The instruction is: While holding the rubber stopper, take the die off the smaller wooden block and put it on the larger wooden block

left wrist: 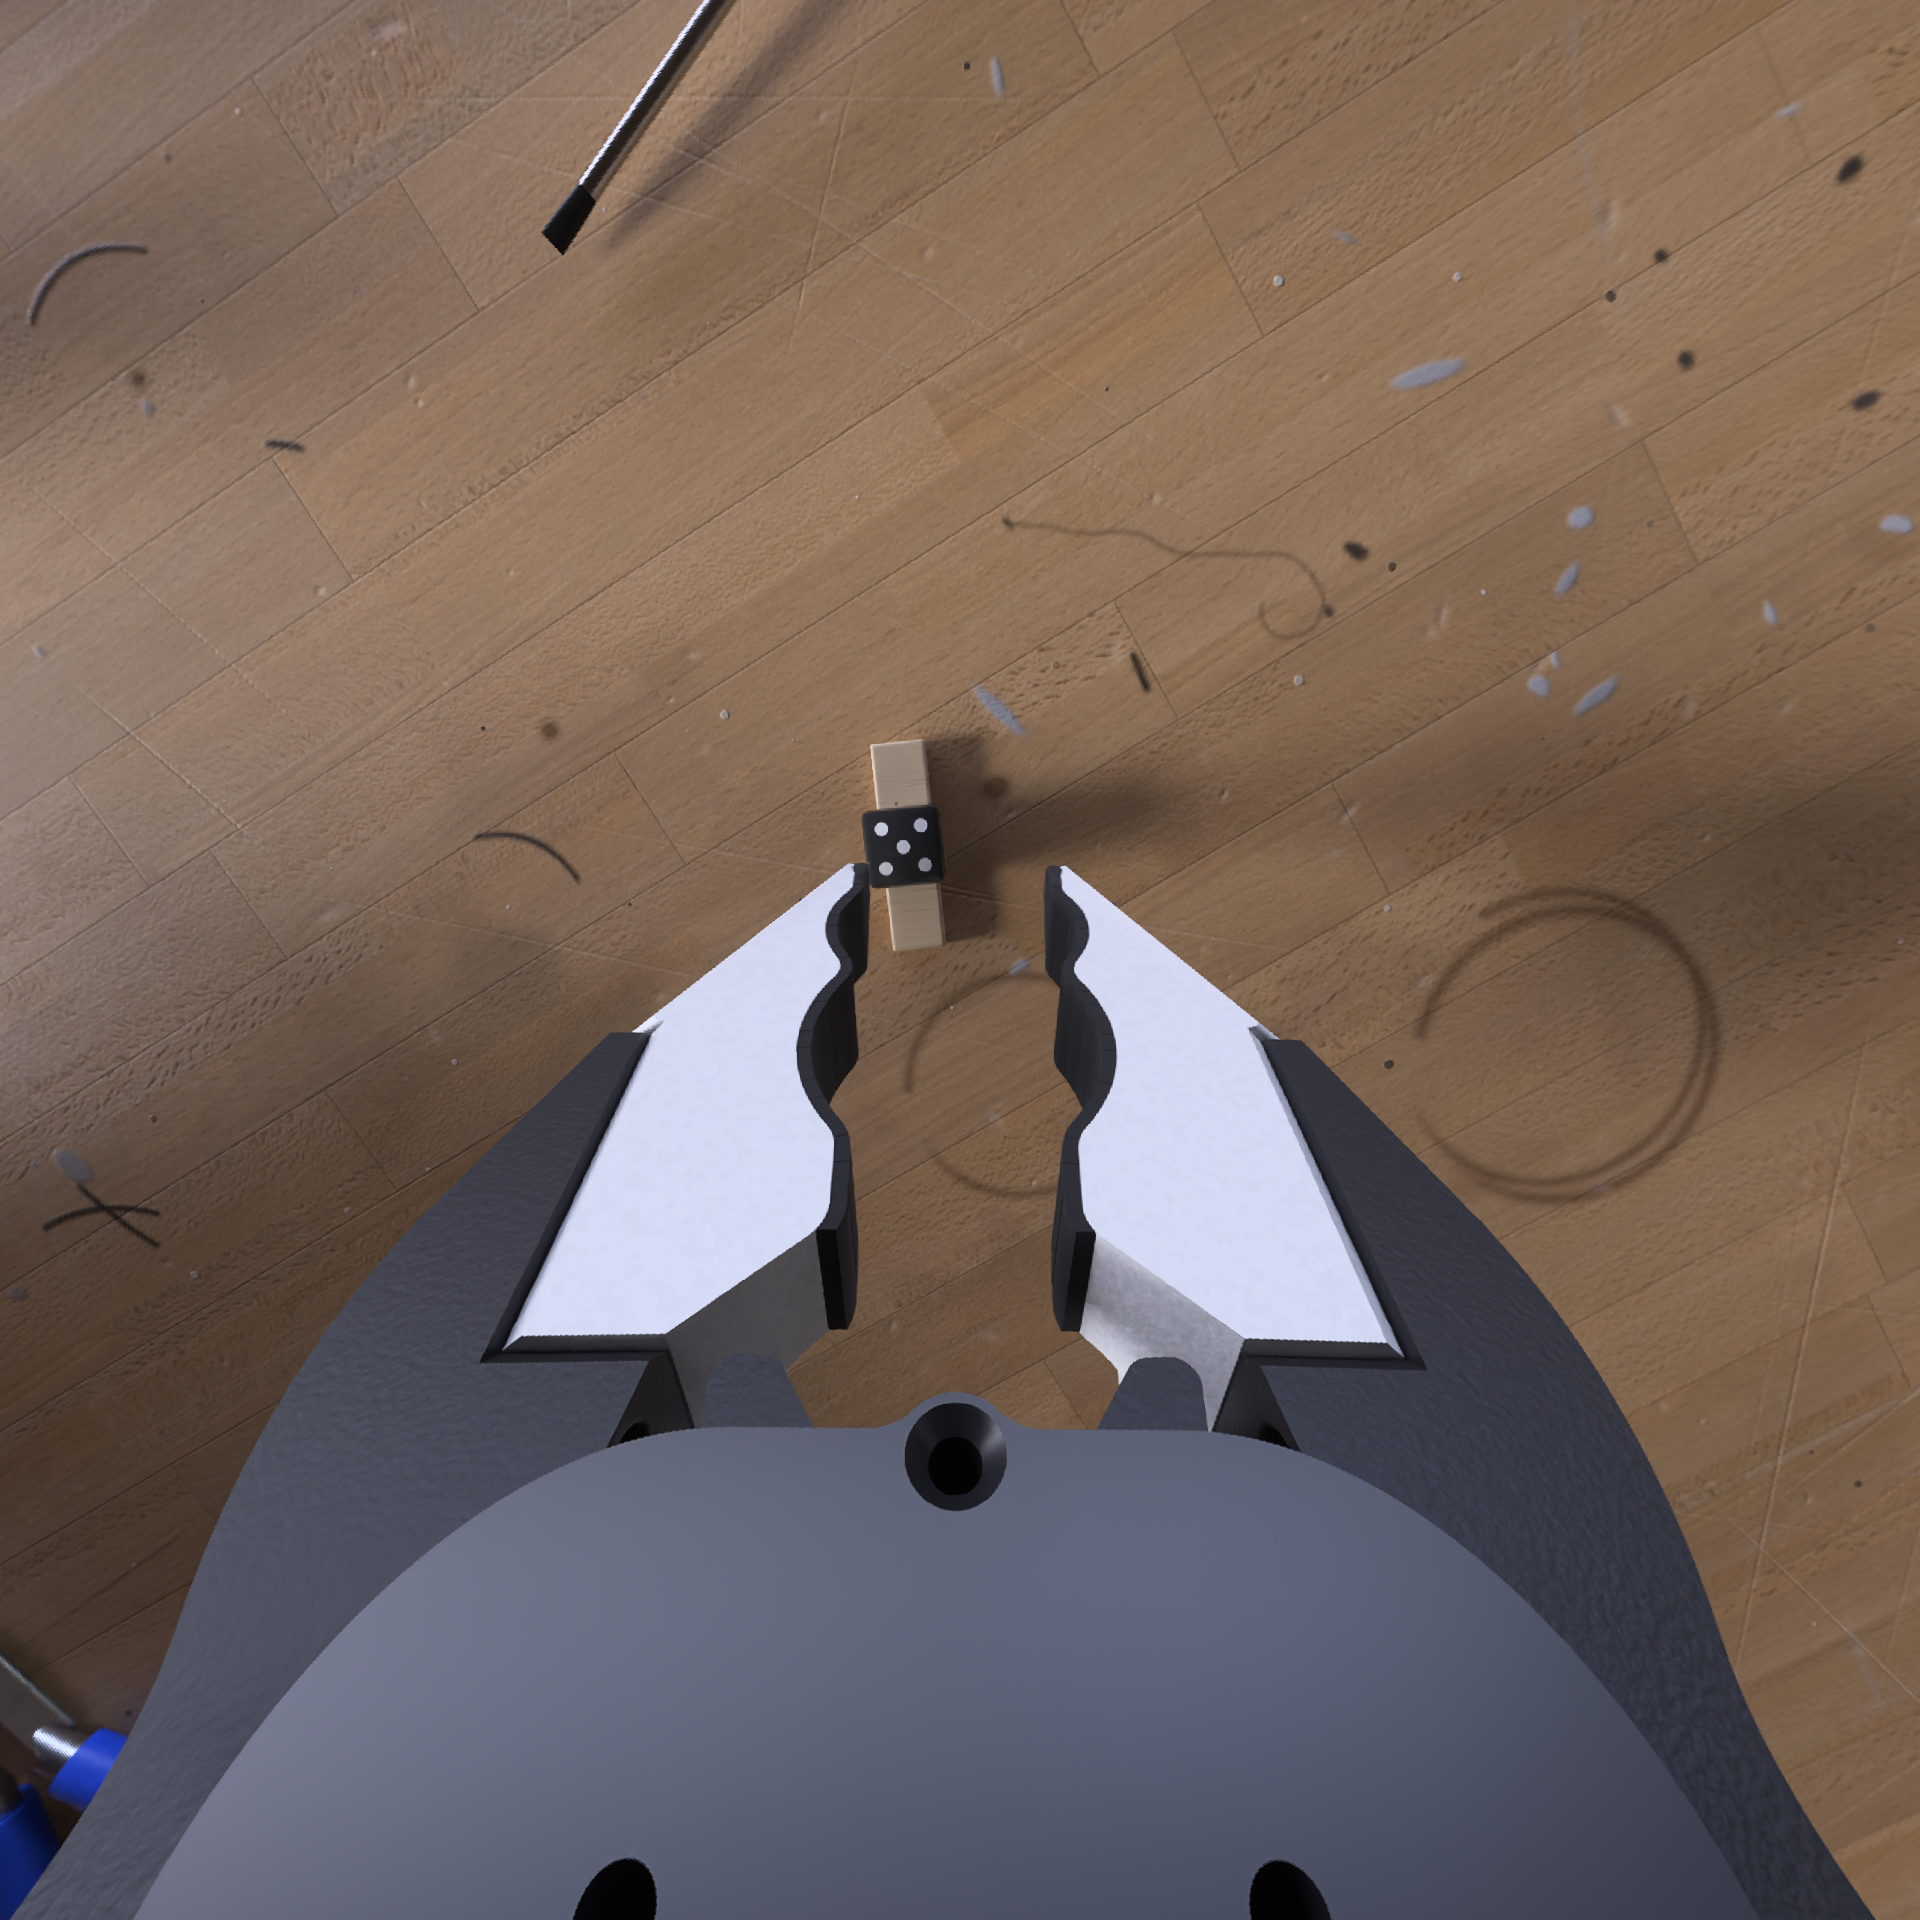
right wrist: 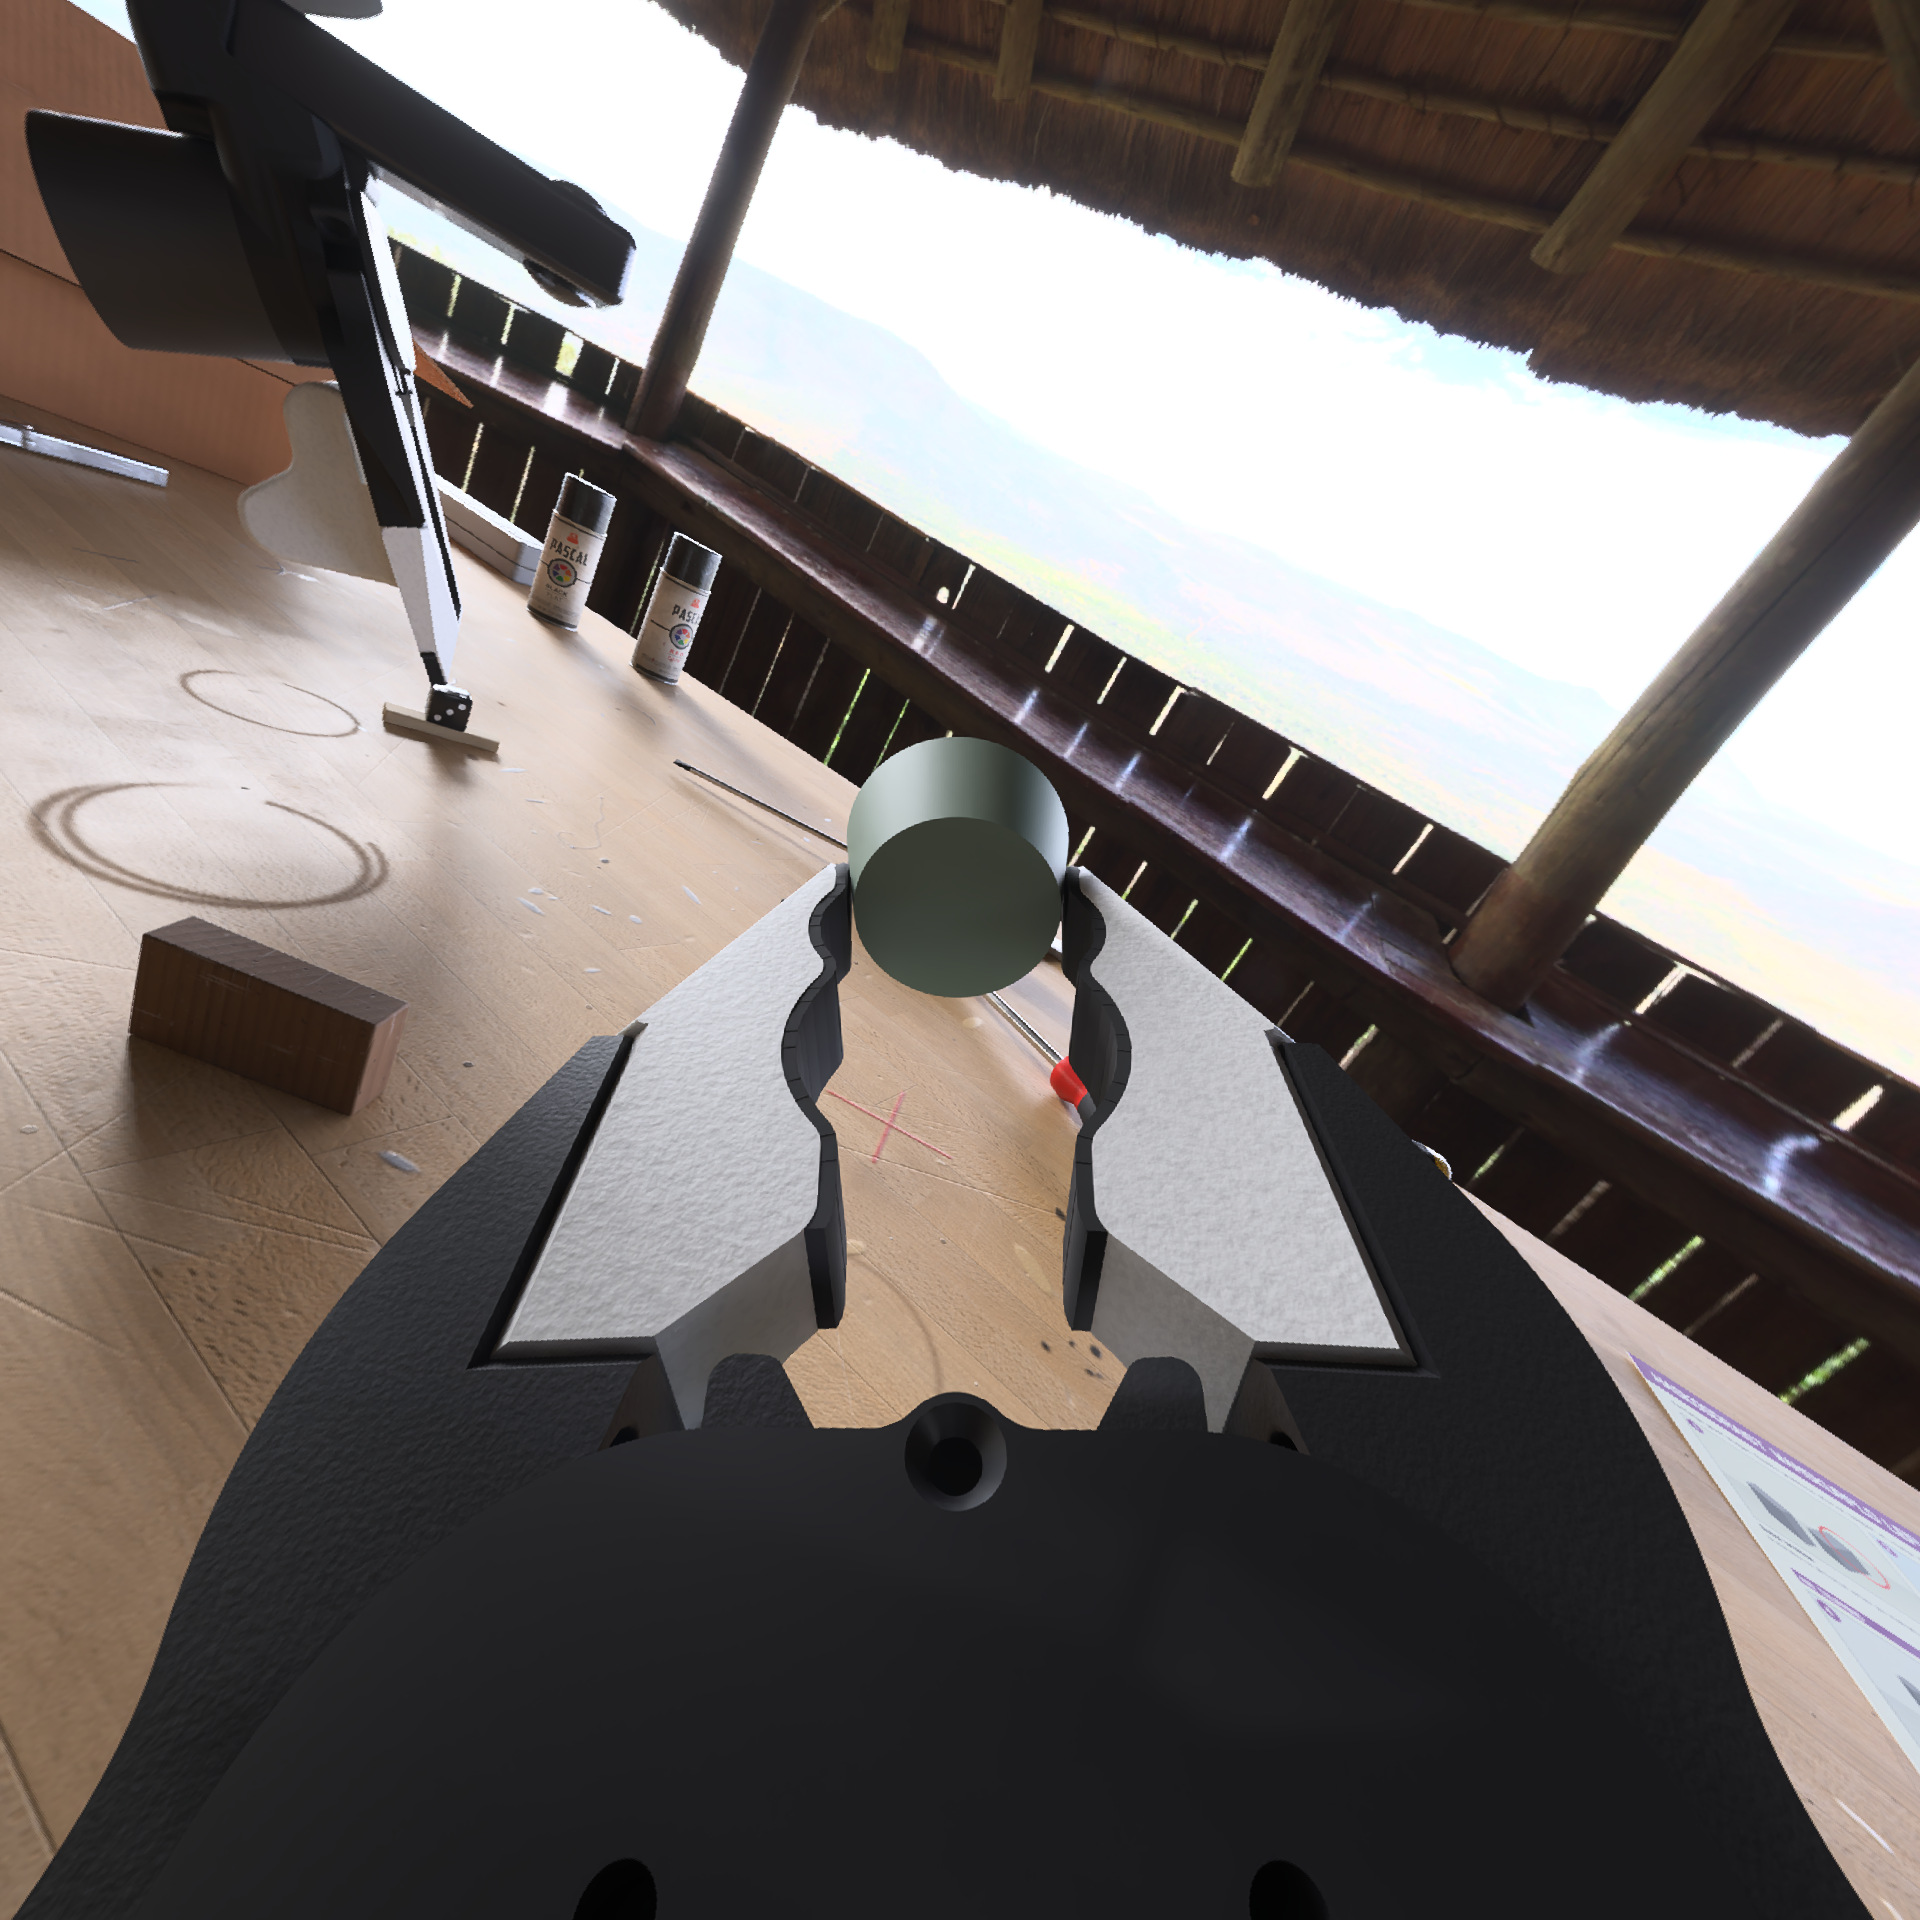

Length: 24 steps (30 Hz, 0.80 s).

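A black die (left wrist: 903,847) with white pips sits on the smaller, pale wooden block (left wrist: 907,844) on the wooden table. My left gripper (left wrist: 954,878) is open and looks straight down; the die lies just off its left fingertip, not between the fingers. In the right wrist view the die (right wrist: 449,709) and small block (right wrist: 440,728) show far left, with the left gripper (right wrist: 445,681) reaching down beside the die. My right gripper (right wrist: 954,881) is shut on a grey-green rubber stopper (right wrist: 954,873), held above the table. The larger dark wooden block (right wrist: 265,1013) lies at the left.
Two spray cans (right wrist: 568,553) (right wrist: 676,610) stand at the table's far edge by a dark railing (right wrist: 1247,831). A thin rod with a black tip (left wrist: 634,125) and a red-tipped rod (right wrist: 1060,1075) lie on the table. A printed sheet (right wrist: 1808,1538) lies at the right. A blue tool (left wrist: 62,1766) shows lower left.
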{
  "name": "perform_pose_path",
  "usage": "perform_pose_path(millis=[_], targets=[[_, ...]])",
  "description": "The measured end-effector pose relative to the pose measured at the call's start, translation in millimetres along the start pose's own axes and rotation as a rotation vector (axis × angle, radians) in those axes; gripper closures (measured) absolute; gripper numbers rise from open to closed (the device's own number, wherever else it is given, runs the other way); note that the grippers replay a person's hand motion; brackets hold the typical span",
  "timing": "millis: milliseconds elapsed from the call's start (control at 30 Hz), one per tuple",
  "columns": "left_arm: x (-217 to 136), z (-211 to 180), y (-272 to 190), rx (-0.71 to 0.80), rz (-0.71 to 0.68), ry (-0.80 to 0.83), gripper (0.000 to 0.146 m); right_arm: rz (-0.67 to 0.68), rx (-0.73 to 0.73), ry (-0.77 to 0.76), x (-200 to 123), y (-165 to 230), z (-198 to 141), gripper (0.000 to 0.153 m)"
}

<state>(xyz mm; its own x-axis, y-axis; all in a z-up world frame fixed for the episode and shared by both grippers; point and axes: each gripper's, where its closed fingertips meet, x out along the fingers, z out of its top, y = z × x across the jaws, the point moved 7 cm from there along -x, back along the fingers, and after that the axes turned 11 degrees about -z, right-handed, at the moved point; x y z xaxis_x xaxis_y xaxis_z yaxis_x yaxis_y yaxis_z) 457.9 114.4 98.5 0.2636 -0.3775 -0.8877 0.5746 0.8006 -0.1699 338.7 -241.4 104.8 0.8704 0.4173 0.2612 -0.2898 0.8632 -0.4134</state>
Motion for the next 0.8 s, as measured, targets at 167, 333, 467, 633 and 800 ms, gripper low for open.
perform_pose_path(millis=[167,333,467,633,800], targets=[[5.3,0.7,2.4,-0.014,0.017,0.030,0.099,0.002,0.005,-0.004,-0.3,0.0,0.4,0.112],[6.1,-0.8,4.2,-0.033,0.011,0.031,0.100,0.008,0.013,-0.005,-0.4,0.1,0.5,0.112],[7.2,-1.5,4.8,-0.044,0.001,0.026,0.100,0.011,0.016,-0.005,-0.3,0.3,0.6,0.112],[8.4,-0.7,4.9,-0.066,-0.007,0.025,0.099,0.017,0.018,-0.005,-0.2,0.8,0.6,0.112],[10.2,-0.2,2.8,-0.047,0.041,0.066,0.100,0.021,0.018,-0.005,-0.1,1.3,0.6,0.112]])
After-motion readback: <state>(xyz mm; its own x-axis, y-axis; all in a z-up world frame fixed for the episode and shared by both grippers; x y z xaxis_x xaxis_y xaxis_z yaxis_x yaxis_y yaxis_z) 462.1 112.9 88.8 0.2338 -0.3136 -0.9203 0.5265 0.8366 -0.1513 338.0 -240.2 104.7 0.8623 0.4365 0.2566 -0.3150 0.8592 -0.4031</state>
